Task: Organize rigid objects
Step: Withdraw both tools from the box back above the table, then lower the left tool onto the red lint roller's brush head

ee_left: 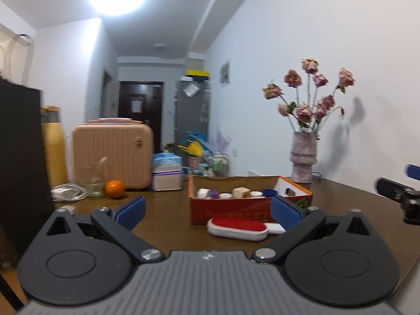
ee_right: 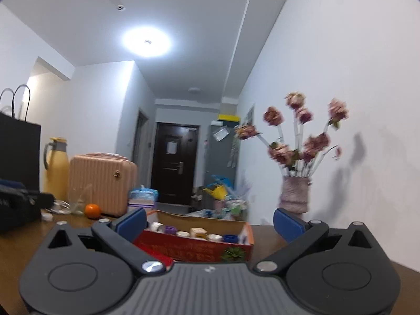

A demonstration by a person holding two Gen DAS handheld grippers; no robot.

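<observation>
Nearest the lens in each wrist view sits the gripper's own body, a ribbed grey plastic housing flanked by two smooth black discs, from which matte black arms reach forward to ridged blue rubber pads. The left gripper [ee_left: 208,211] has its tongs spread wide apart with nothing between the pads; the right gripper [ee_right: 210,221] is likewise spread to its fullest and empty. Both hover low over a dark brown wooden table [ee_left: 168,220] with a smooth, slightly glossy top. On its far left edge stands a pale pink hard-shell suitcase [ee_left: 113,155], boxy with rounded corners and fine vertical ribbing. Beside it rises a tall yellow jug [ee_left: 53,147], cylindrical and matte. By the white wall a rough, mottled pink vase [ee_left: 303,156] with a stepped waist holds dried, papery roses [ee_left: 311,94] on thin pale stems. At the table's middle lies an open red cardboard box [ee_left: 231,210], low and rectangular, its flaps raw brown inside; in it sit small rigid things: white round caps, a purple cap, a blue cap and a pale wooden cube [ee_left: 241,192]. Just in front of the box, touching or nearly touching its wall, lies an oblong lint brush [ee_left: 237,228], white plastic with a red velvety face. Left of the box stand a clear glass [ee_left: 93,181] and a round, dimpled orange [ee_left: 114,188].
</observation>
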